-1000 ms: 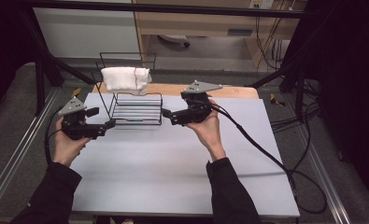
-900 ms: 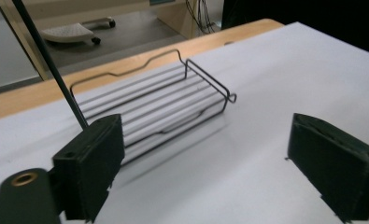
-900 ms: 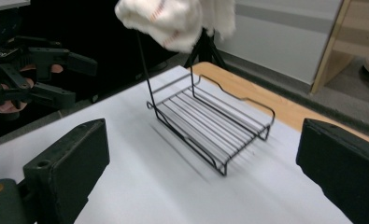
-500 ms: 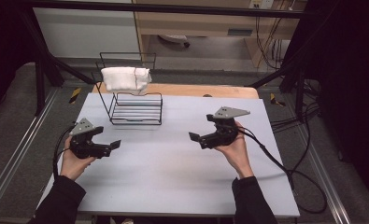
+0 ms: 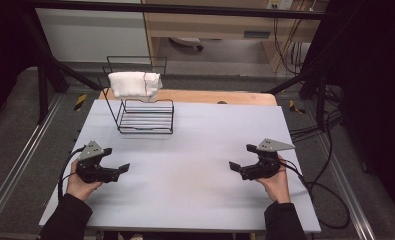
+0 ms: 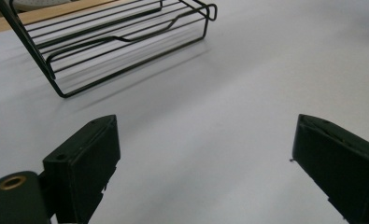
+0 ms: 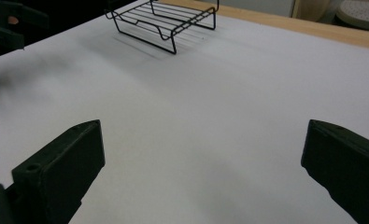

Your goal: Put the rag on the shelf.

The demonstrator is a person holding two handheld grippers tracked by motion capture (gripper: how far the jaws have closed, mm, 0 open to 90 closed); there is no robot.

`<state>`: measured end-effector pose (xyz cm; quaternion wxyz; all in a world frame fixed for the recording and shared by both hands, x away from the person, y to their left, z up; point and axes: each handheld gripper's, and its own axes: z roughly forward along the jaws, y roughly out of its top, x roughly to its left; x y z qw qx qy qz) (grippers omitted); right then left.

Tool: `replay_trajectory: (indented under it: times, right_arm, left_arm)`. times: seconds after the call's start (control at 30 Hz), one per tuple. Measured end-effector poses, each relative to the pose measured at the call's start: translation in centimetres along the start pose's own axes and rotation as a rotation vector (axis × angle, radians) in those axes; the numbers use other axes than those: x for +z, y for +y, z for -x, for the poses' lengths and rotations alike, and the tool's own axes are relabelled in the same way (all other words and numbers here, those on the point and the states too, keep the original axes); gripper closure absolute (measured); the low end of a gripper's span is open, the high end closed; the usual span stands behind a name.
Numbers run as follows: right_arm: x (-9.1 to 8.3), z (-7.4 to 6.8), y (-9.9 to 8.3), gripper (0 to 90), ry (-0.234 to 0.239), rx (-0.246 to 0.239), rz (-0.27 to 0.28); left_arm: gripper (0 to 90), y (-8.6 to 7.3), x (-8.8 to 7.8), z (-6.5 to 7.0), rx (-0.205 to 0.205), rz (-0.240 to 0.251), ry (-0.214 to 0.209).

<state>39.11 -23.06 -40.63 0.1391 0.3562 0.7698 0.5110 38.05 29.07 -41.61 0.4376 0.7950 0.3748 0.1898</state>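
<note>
Rack (image 5: 146,116) with towel (image 5: 134,85) stands beyond both claws.

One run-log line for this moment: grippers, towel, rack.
left gripper: open, empty | right gripper: open, empty | white towel: draped over wire rack top rail | both grippers: low over table, apart from rack

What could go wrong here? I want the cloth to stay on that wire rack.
1. The white cloth is draped over the top rail of the wire rack, bunched toward one side; a knock could slide it off.
2. The rack looks light, so a bump might tip or shift it.
3. Both tongs, left and right, are open and empty, with trailing cables that might snag.
</note>
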Motion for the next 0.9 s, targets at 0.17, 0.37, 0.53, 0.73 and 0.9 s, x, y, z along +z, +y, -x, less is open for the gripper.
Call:
replay_trajectory:
  times: [0.17,0.37,0.53,0.73,0.9]
  right_arm:
    - [-0.9,0.6,-2.2,0.1,0.012,0.027,-0.021]
    - [-1.9,1.1,-3.8,0.1,0.004,0.035,-0.028]
    - [-2.4,1.3,-4.9,0.1,-0.004,0.052,-0.041]
    - [-2.6,1.4,-5.3,0.1,0.000,0.059,-0.029]
    - [-2.6,1.4,-5.3,0.1,0.003,0.059,-0.032]
  left_arm:
    - [7.6,-0.6,0.1,0.1,-0.002,-0.012,-0.006]
    - [7.5,-1.0,0.2,0.5,0.012,-0.022,-0.014]
    - [7.5,-1.2,0.2,0.6,0.015,-0.023,-0.018]
    - [7.4,-1.5,0.2,0.5,0.011,-0.025,-0.014]
    - [7.5,-1.5,0.2,0.5,0.011,-0.026,-0.018]
